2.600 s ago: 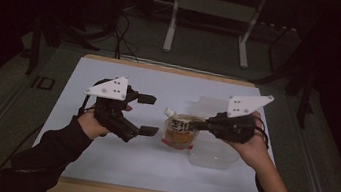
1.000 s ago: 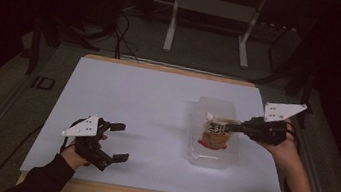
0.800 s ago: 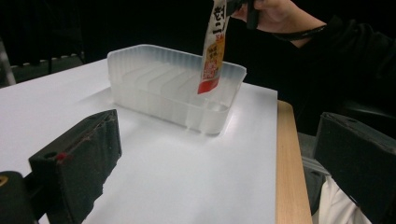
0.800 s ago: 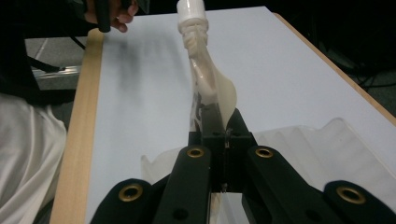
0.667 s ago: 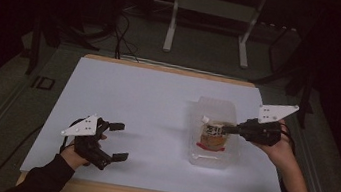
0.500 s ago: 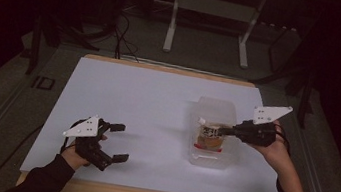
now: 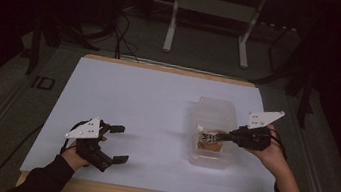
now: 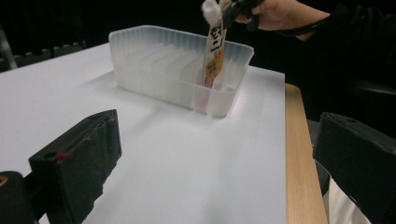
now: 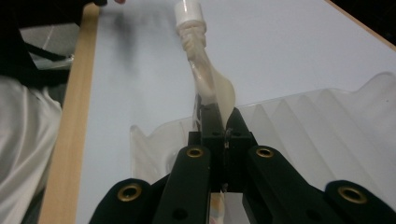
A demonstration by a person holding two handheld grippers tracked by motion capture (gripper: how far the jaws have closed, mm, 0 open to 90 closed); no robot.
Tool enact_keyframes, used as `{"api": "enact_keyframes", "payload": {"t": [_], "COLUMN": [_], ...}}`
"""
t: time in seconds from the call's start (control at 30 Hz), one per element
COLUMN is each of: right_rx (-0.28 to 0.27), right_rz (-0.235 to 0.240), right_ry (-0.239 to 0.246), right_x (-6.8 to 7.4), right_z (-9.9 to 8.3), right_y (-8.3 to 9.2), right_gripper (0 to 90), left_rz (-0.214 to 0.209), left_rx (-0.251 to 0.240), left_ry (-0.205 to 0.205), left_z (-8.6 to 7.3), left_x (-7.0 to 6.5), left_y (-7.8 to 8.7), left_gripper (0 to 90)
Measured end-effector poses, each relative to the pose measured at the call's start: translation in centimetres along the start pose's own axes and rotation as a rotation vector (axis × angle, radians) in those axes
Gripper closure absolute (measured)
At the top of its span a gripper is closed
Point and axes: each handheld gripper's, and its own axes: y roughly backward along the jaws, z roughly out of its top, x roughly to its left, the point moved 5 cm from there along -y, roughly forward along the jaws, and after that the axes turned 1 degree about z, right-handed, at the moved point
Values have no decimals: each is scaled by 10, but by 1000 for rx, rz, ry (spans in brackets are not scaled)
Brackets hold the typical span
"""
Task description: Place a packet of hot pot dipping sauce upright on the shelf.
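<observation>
Closest to the person, by the front left corner of the white table (image 7: pixel 157 104), the left gripper (image 7: pixel 114 143) rests low with its jaws wide apart and nothing between them — it looks idle, pointed across the surface toward the work. Over on the right half, nearer the front edge than the back, stands a clear ribbed plastic bin (image 7: pixel 216 113) with a row of slots along its length. The right gripper (image 7: pixel 221 135) reaches in from the right edge, its jaws pinched together on the neck of a spouted drink pouch (image 8: pixel 214 51), just under the white cap (image 9: pixel 187 10). The pouch hangs roughly upright, cap uppermost, its bottom inside the slot at the bin's near end; whether it touches the floor of the bin I cannot tell. My guess is the step in hand is seating the pouch in that end slot. To do it well, I would keep the pouch vertical and in line with the dividers, lower it until the bin carries its weight, and only then let the jaws part — letting go early could tip it against the wall or over the rim. Beyond the far edge the room is dark.
</observation>
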Motion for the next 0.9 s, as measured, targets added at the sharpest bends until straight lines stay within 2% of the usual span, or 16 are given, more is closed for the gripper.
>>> {"api": "enact_keyframes", "payload": {"t": [0.1, 0.27, 0.4, 0.47, 0.7, 0.9], "right_rx": [-2, 0, -5, -14, -66, -123], "right_rz": [-6, -8, -16, -20, -41, -45], "right_ry": [-4, -42, -53, -46, -35, -15], "right_x": [0, -1, -2, -1, 2, 13], "right_z": [-3, -7, -7, -5, 11, 26], "right_y": [2, 6, 11, 14, 24, 36], "right_gripper": [892, 812, 802, 764, 729, 699], "left_rz": [-5, -5, -8, -9, -7, -6], "left_rx": [-3, 1, 4, 4, 5, 6], "left_ry": [0, 6, 5, 5, 5, -2], "left_z": [1, 0, 0, 0, 0, 1], "left_x": [0, 0, 0, 0, 0, -2], "left_y": [0, -1, -1, -1, -1, 0], "left_gripper": [15, 15, 15, 15, 15, 15]}}
